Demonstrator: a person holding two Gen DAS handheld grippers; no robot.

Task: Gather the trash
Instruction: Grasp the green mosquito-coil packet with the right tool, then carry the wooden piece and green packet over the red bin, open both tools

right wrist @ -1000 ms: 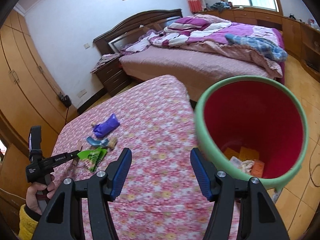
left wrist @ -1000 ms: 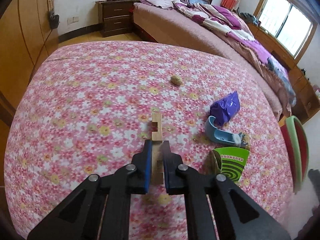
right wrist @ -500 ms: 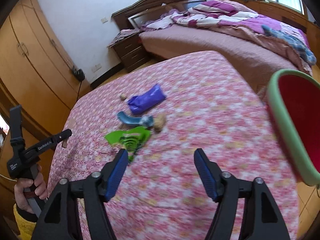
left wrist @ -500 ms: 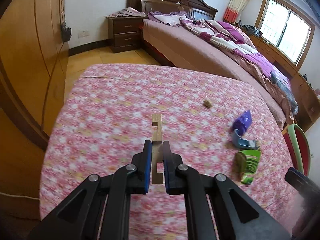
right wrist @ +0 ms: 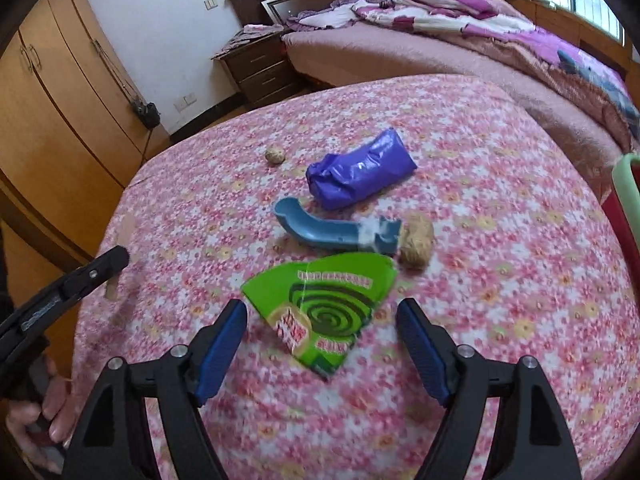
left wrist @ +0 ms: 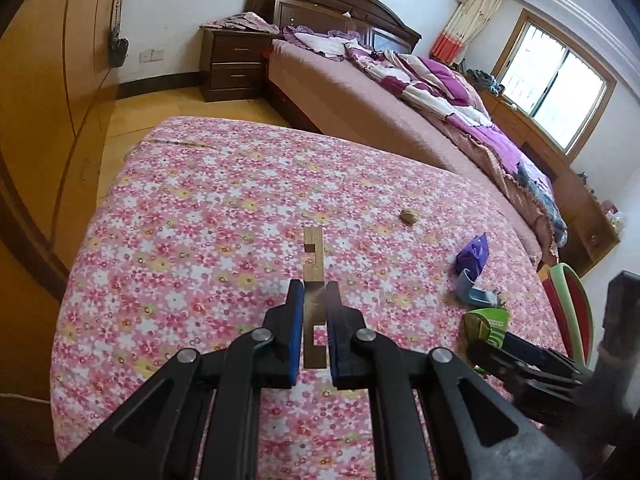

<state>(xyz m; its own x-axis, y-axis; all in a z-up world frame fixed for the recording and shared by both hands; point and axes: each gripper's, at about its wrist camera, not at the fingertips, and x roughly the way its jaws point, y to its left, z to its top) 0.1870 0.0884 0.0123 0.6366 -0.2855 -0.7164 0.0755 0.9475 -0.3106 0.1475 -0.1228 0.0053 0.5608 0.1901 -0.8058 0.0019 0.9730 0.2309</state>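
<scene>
The trash lies scattered on the table [right wrist: 500, 160], which wears a pink flowered cloth, in the right wrist view. At the far left of that frame the left tool [left wrist: 314, 312] reaches in, clamped on a notched wooden strip [left wrist: 313, 256], stiff and light. Moving right, a small brown nut [right wrist: 275, 155] sits alone in the upper middle. Next comes the green wrapper [right wrist: 320, 304], low centre, flat, thin and likely slippery; a pinch at its raised torn edge looks best. The right tool [right wrist: 322, 344] hangs over it, jaws wide and just opened further, nothing pressed. Above lie a hard blue plastic piece [right wrist: 320, 232] and a soft purple bag [right wrist: 360, 174]. The bin [right wrist: 624, 188] shows at the right edge.
</scene>
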